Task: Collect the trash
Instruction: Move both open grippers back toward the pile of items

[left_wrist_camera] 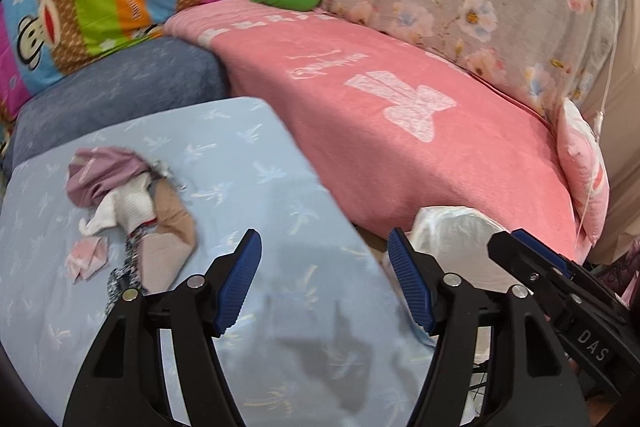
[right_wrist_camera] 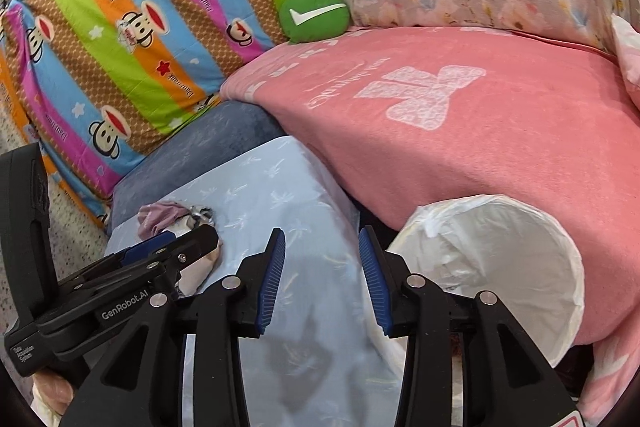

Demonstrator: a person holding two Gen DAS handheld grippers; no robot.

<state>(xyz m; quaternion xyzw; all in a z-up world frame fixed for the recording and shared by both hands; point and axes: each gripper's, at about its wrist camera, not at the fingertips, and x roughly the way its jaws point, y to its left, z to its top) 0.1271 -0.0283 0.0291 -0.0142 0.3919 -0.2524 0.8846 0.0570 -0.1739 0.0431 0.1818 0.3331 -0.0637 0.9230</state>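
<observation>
Bin mouth tilted toward right gripper

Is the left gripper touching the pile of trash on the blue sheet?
Apart. Left wrist view: left gripper open, bare blue sheet between it and the trash pile.

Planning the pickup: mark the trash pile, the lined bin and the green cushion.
trash pile [left_wrist_camera: 120,203], left wrist view, on the white wad.
lined bin [right_wrist_camera: 532,227], right wrist view, inner liner wall.
green cushion [right_wrist_camera: 316,27], right wrist view, front face.

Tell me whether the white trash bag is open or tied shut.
Open. The white trash bag gapes in a wide round mouth, its inside visible and nothing tying it.
</observation>
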